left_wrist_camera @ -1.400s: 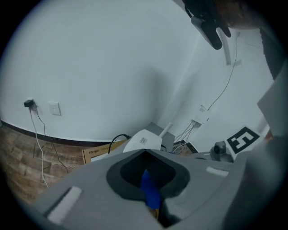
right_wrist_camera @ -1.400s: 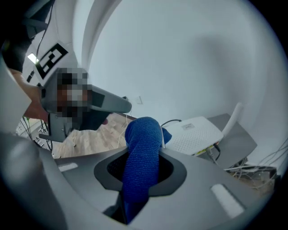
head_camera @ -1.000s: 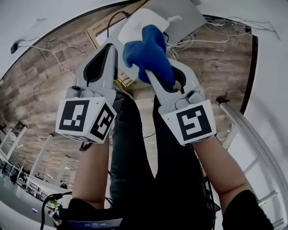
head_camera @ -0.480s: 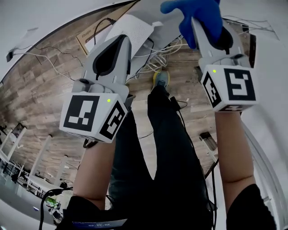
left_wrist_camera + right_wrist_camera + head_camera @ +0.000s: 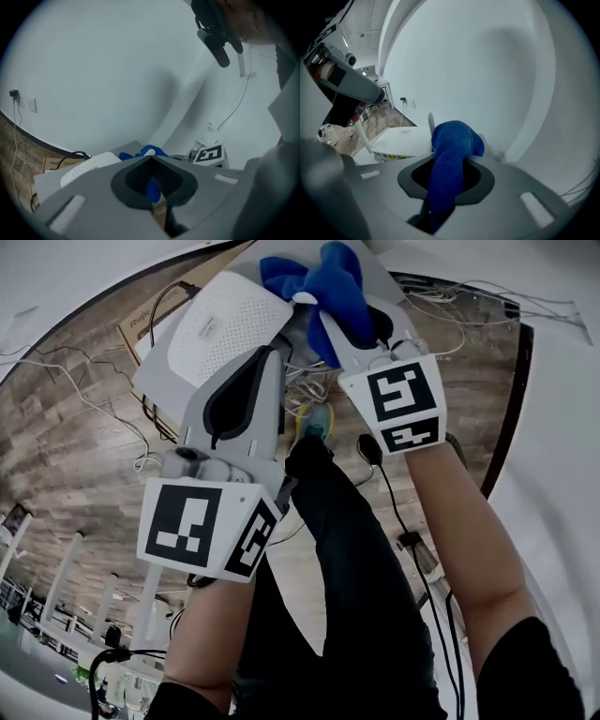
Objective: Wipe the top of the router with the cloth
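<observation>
The white router [image 5: 220, 329] lies on a grey board [image 5: 384, 263] at the top of the head view. A blue cloth [image 5: 323, 282] is bunched at the router's right end, and my right gripper [image 5: 319, 320] is shut on it. In the right gripper view the cloth [image 5: 452, 140] hangs out over the right gripper [image 5: 443, 159], next to the router [image 5: 401, 140] and its upright antenna [image 5: 431, 124]. My left gripper [image 5: 270, 357] is shut on nothing, with its tip at the router's near edge. In the left gripper view the left gripper [image 5: 150, 158] points past the router [image 5: 89, 166].
A cardboard box [image 5: 141, 329] sits under the board's left side, with black cables [image 5: 155, 418] beside it. More loose cables [image 5: 469, 296] lie on the wood floor at the right. The person's dark trouser legs [image 5: 347, 549] fill the middle. White walls [image 5: 117, 70] stand close behind.
My right gripper has swung the cloth from the upper right back left onto the router's right end. The router now shows larger and lower in the head view. The left gripper stays shut.
</observation>
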A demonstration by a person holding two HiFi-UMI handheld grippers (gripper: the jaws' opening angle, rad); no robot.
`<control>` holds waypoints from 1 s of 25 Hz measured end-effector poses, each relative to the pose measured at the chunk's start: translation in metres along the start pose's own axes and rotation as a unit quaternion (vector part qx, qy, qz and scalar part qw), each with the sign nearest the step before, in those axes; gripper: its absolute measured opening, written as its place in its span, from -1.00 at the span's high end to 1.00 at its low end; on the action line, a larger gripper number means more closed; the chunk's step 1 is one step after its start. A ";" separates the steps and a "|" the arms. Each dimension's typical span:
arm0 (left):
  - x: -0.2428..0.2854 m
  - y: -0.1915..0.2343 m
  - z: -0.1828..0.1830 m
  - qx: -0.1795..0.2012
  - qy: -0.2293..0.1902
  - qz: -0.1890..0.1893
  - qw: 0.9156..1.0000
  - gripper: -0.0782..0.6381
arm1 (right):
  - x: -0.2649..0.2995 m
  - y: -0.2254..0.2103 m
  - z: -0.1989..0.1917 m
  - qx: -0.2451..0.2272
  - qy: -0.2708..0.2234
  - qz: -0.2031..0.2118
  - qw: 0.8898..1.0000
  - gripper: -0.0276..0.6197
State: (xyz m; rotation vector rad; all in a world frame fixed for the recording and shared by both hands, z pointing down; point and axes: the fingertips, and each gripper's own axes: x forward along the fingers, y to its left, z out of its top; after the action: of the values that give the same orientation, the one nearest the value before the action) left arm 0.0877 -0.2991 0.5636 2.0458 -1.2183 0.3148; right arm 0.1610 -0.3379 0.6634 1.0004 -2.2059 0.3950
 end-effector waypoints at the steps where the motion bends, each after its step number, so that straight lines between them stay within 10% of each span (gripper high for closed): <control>1: 0.001 0.001 -0.003 0.001 0.002 0.000 1.000 0.78 | 0.004 0.002 -0.004 -0.003 0.004 0.004 1.000 0.58; 25: -0.077 -0.018 0.090 0.097 -0.002 -0.055 0.994 0.78 | -0.134 0.092 0.123 0.108 -0.098 -0.020 0.989 0.58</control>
State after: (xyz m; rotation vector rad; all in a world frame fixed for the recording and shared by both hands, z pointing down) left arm 0.0498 -0.3046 0.4505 2.2711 -1.1082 0.3903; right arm 0.0999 -0.2673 0.4822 1.2453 -2.3502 0.5471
